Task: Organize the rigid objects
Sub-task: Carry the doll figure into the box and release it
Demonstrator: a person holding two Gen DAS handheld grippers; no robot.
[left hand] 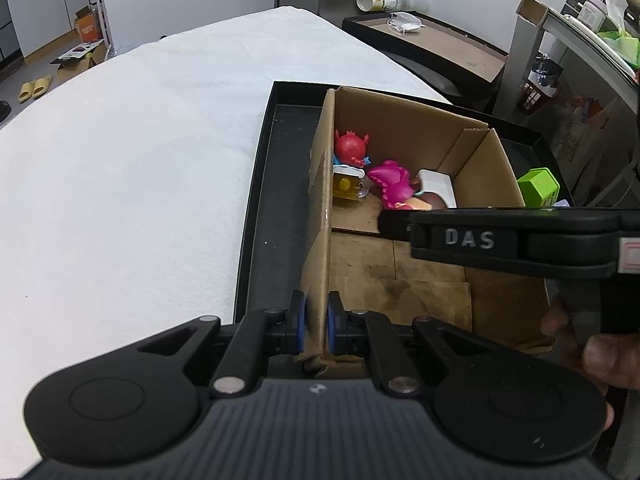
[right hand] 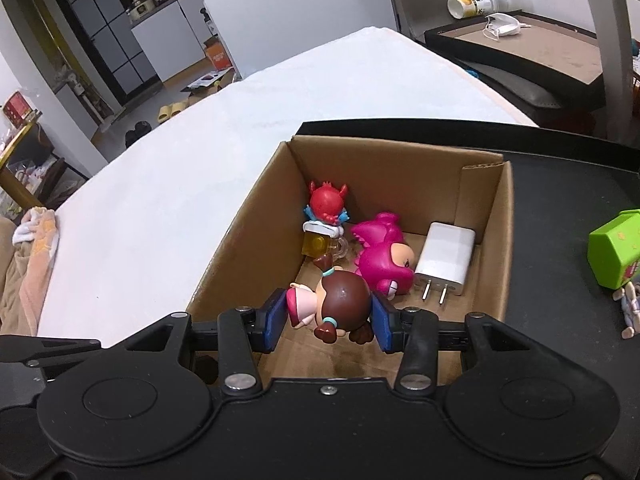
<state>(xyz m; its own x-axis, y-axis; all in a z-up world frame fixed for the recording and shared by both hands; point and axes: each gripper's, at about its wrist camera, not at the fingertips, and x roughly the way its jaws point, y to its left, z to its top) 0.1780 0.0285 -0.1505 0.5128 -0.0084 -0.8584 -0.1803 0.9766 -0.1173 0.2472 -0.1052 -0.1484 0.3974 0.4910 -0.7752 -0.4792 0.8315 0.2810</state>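
In the left wrist view, the left gripper (left hand: 317,326) is seen with its blue pads clamped on the near left wall of the cardboard box (left hand: 320,216), which stands inside a black tray (left hand: 276,200) on the white-covered table (left hand: 132,168). The right gripper (left hand: 394,222) reaches across the box from the right, with part of a hand (left hand: 592,352) behind it; its jaws cannot be read from this side. At the far end of the box floor a red figurine (left hand: 351,145), a pink figurine (left hand: 390,184) and a white charger (left hand: 438,186) are grouped, and a green block (left hand: 538,187) sits on the tray outside the box. In the right wrist view, the right gripper (right hand: 330,320) is closed on a brown-haired doll (right hand: 340,298), pinched between the blue pads and held over the near part of the box floor, just short of the pink figurine (right hand: 380,260) and the prongs of the white charger (right hand: 446,258). The step is judged to be the placing of the doll into the box. It would be done well if the box wall were kept pinned so the box cannot slide, the doll were lowered onto the bare cardboard (right hand: 320,360) nearer the camera, and the pads were opened only once it is supported, so the neighbours are not knocked. The green block (right hand: 616,252) and a small pale figure (right hand: 630,308) beside it are left on the tray for later.
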